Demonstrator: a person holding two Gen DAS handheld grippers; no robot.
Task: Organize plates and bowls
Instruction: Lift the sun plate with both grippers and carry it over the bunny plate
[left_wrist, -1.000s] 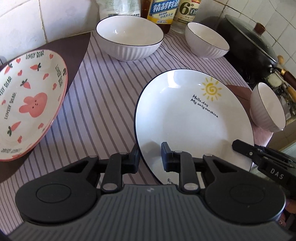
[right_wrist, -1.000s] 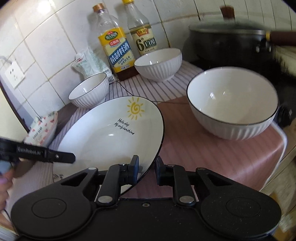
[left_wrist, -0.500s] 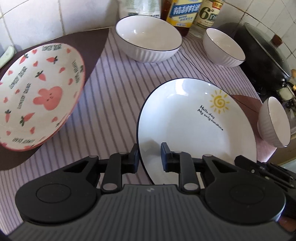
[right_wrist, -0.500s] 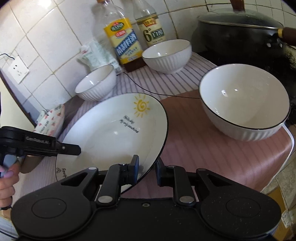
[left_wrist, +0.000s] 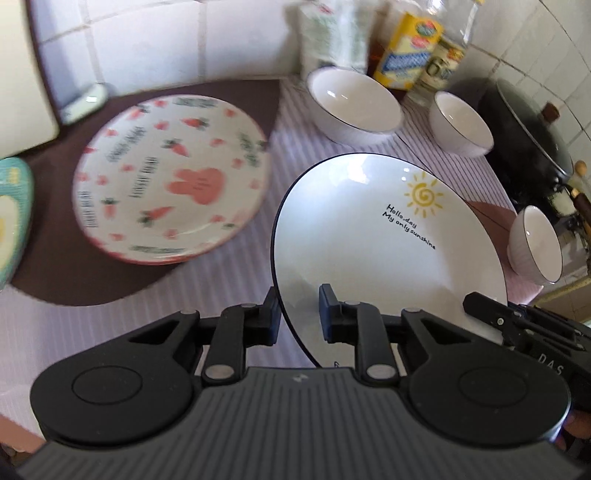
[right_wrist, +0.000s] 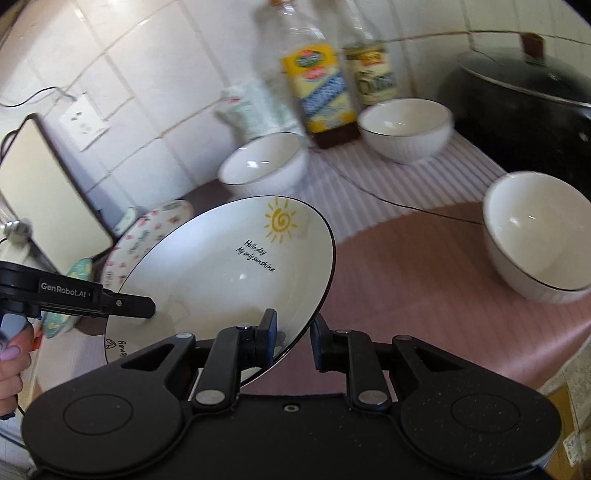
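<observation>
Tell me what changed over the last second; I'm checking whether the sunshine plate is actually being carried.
Both hand-held grippers, left and right, have lifted the sunshine plate off the striped cloth and swung it toward the bunny plate, which now sits nearer the middle of the left view. Both grips on the rim stayed shut. Bowls, bottles and bunny plate appear not to have moved.

Sun plate (left_wrist: 388, 236) reads "Hollo,day My only sunshine"; left gripper (right_wrist: 85, 295) shows "GenRobot.AI", right gripper (left_wrist: 550, 360) seemingly "DAS".
</observation>
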